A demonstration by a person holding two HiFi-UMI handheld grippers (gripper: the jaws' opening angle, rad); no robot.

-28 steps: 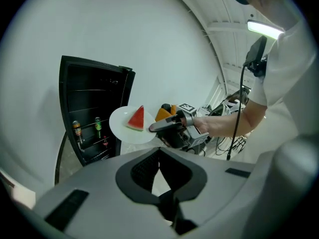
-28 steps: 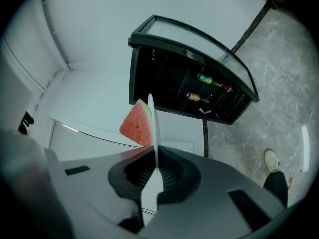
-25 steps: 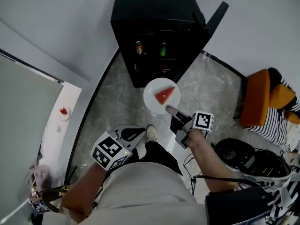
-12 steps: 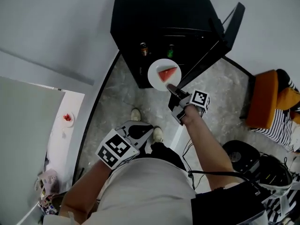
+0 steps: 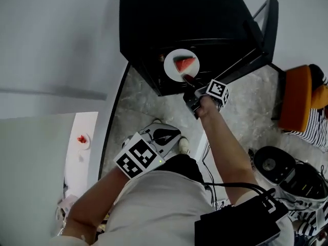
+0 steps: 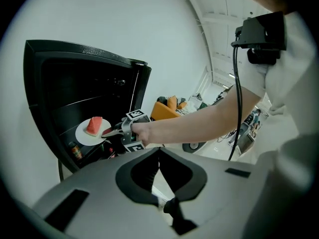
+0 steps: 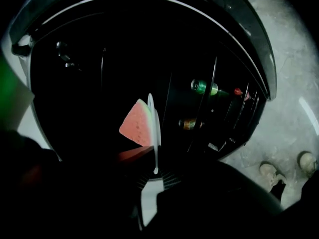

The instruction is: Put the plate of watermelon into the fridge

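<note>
White plate sits roughly level in right tongs.

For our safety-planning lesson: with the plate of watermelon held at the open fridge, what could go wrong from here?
The right hand-held gripper pinches the plate only at its rim, so it may tip and the watermelon slide off. The plate could also catch on a shelf of the fridge going in.

My right gripper clamps the rim of the plate, holding it level with the watermelon on top at the open fridge. My left gripper hangs by my waist.
</note>
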